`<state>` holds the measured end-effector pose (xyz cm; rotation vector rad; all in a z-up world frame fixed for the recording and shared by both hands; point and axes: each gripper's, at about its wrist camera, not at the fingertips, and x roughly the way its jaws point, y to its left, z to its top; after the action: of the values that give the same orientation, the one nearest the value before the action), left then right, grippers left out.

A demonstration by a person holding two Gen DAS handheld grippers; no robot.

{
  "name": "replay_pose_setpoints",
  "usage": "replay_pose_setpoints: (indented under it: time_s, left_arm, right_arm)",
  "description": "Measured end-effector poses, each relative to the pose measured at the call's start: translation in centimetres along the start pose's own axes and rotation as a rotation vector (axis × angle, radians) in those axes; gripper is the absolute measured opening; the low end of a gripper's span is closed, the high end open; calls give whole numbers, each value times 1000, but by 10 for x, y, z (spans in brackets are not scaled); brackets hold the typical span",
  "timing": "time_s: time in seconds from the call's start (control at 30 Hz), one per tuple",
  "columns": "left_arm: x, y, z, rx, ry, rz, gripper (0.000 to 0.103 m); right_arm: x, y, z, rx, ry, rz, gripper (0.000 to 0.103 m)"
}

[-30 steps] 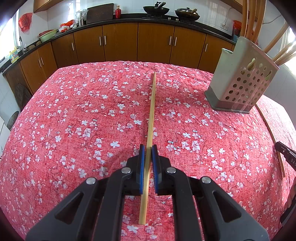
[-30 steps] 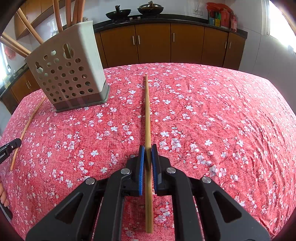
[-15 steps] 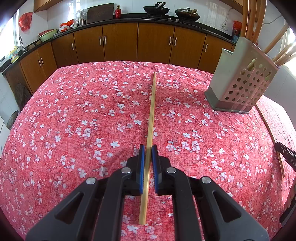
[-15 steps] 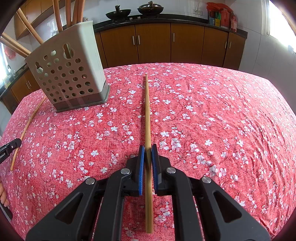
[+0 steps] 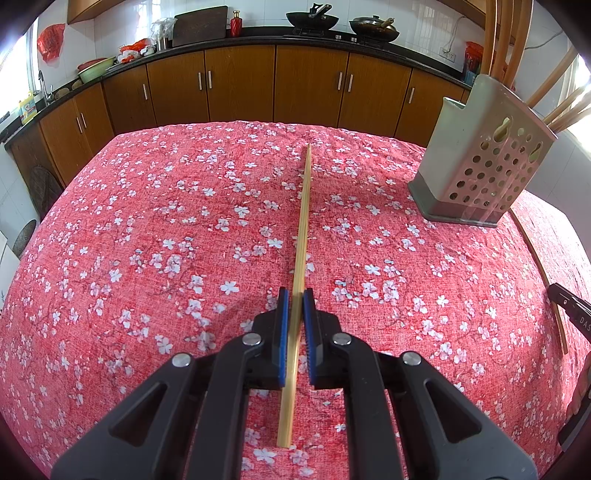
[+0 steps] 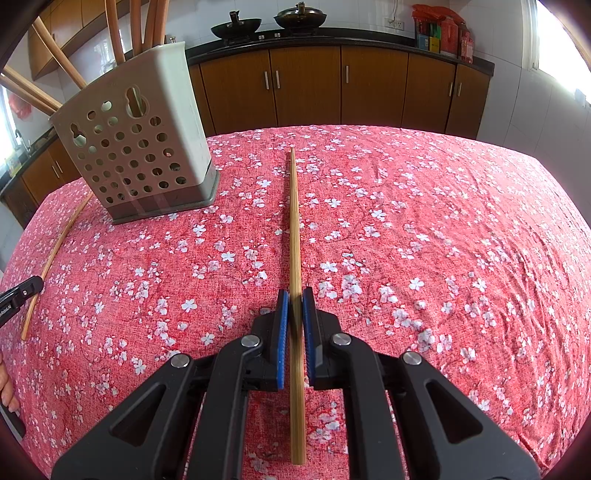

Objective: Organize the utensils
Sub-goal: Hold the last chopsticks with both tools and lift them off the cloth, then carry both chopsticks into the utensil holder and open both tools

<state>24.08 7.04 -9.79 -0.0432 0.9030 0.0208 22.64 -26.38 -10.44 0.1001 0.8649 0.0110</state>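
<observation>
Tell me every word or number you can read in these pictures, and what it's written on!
"DAS": white letters on the other hand-held gripper at the right edge of the left wrist view; the rest is cut off.
White letters on the other hand-held gripper in the right wrist view: too small to read.
Yellow bottle label by the sink: blurred.
Packages on the counter: too small to read.

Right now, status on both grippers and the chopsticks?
Left gripper shut on pale bamboo chopstick. Right gripper shut on darker bamboo chopstick. Perforated grey plastic holder upright, path clear.
</observation>
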Motion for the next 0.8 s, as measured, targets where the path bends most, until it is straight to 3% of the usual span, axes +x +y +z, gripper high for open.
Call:
replay_pose_setpoints:
  time_s: [0.53,0.8]
  left_arm:
    - [-13,-13,-15,85,10,39,8]
    - [-69,-15,5,74,-134,-9,8]
  right_arm:
    - [-12,-7,-9,13,-3,33,8]
    - [-62,-12,9,12,-148,31,8]
